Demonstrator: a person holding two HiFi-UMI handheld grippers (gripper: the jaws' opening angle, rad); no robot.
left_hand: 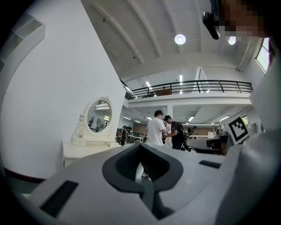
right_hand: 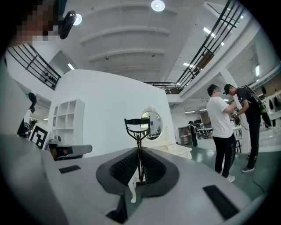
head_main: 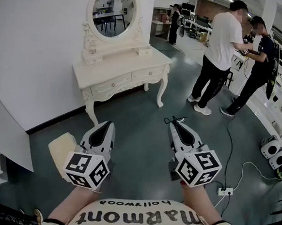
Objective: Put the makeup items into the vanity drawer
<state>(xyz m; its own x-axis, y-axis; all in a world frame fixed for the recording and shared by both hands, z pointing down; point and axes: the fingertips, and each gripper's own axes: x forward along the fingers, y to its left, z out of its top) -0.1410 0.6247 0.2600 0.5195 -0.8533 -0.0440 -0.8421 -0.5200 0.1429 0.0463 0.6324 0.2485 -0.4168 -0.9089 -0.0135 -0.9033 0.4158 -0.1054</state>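
Note:
The cream vanity table [head_main: 120,64] with its round mirror [head_main: 114,8] stands against the white wall, well ahead of both grippers. Its two front drawers [head_main: 113,84] look closed. My right gripper [head_main: 175,125] is shut on a black eyelash curler [right_hand: 138,132], which stands upright between the jaws; its head [head_main: 175,120] pokes out past the tips. My left gripper [head_main: 105,125] is held level beside it, jaws together with nothing between them [left_hand: 141,148]. The vanity [left_hand: 85,147] shows at left in the left gripper view and behind the curler [right_hand: 175,150] in the right gripper view.
Two people [head_main: 221,53] [head_main: 259,65] stand at the back right by workbenches. A black cable and a white power strip [head_main: 224,191] lie on the floor at right. A white panel [head_main: 8,133] leans at the left. A cream object [head_main: 62,148] sits beside the left gripper's cube.

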